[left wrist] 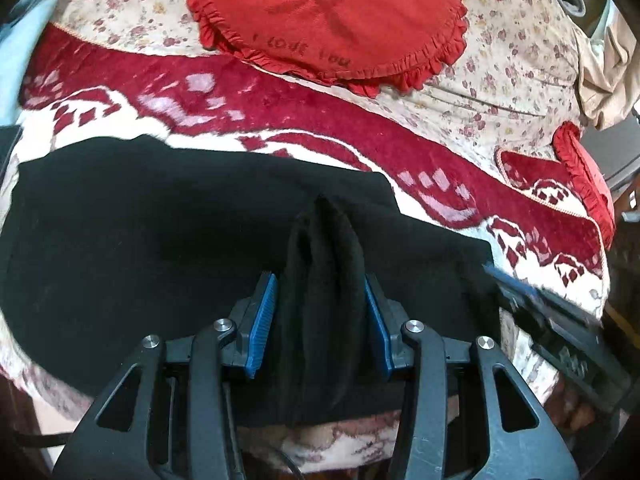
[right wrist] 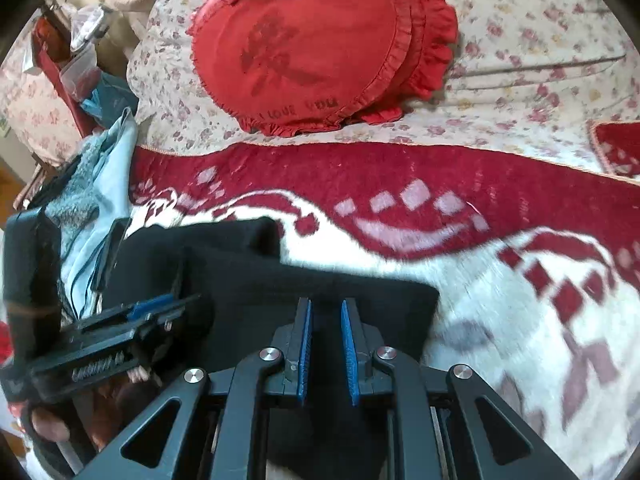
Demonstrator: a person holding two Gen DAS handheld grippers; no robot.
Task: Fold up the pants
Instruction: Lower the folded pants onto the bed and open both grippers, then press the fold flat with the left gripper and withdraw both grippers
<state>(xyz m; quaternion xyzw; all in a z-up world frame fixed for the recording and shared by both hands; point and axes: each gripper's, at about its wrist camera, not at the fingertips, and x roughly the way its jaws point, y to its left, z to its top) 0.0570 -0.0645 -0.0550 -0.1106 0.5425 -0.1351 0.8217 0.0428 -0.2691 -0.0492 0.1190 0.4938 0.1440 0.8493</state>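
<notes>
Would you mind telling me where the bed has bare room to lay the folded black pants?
Free: the red-and-white patterned blanket right of the black pants, and its red band below the red heart-shaped frilled cushion. Crowded: the left edge, with piled pale blue clothing and the left claw.

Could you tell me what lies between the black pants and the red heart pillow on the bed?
Only the red-and-white blanket separates black pants from heart pillow; both views show it.
</notes>
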